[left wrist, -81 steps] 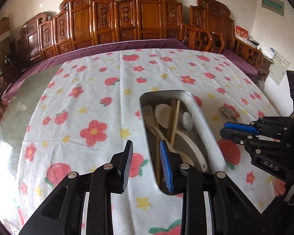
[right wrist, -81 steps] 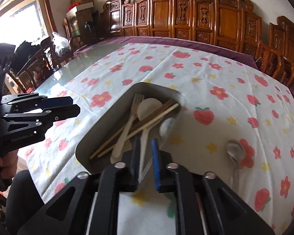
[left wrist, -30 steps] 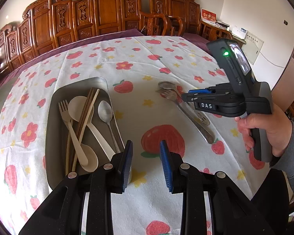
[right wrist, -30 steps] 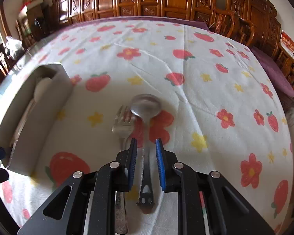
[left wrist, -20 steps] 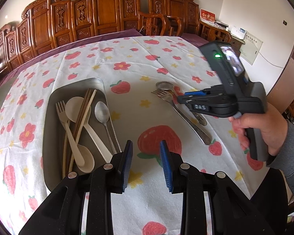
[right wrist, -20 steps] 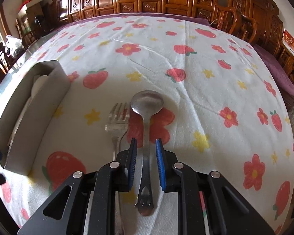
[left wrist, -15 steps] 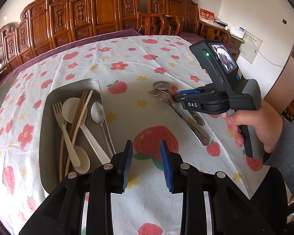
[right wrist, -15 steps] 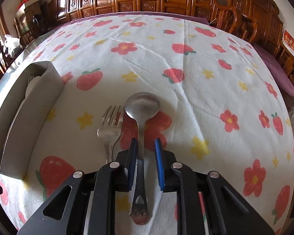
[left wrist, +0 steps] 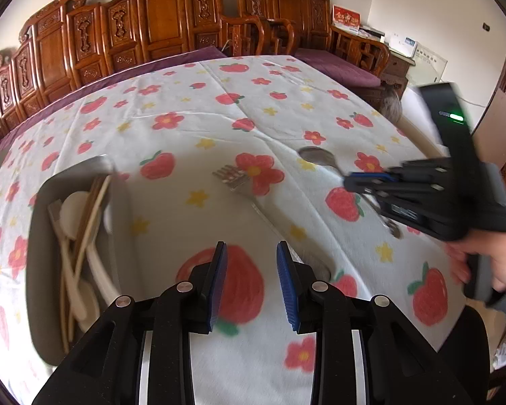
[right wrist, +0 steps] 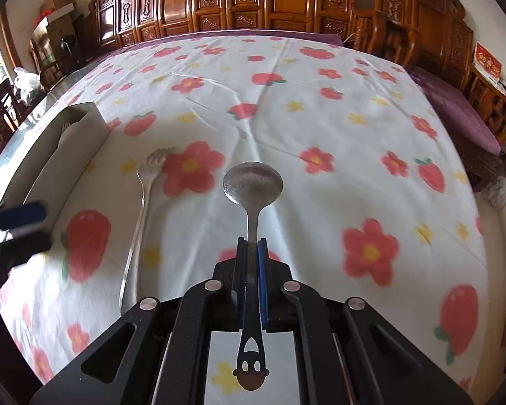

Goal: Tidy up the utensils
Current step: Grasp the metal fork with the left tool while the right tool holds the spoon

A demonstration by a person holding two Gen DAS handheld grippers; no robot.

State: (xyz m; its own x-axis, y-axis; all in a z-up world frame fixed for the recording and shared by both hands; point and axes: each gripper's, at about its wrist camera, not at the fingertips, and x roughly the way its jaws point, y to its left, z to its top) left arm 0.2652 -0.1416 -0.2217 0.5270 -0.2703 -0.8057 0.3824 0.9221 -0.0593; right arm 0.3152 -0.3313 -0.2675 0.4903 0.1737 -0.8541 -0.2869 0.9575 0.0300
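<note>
— Fingers status?
— My right gripper (right wrist: pixel 252 253) is clamped on the metal spoon (right wrist: pixel 253 185), bowl ahead of its tips. My left gripper (left wrist: pixel 252 260) gapes empty; the fork (left wrist: pixel 239 182) lies beyond them.

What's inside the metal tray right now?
The metal tray holds pale spoons, wooden chopsticks and a pale fork, overlapping. Its near wall and the left tongs hide the tray's near end.

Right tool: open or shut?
Shut: the right tool has both blue pads pressed against the metal spoon handle.
</note>
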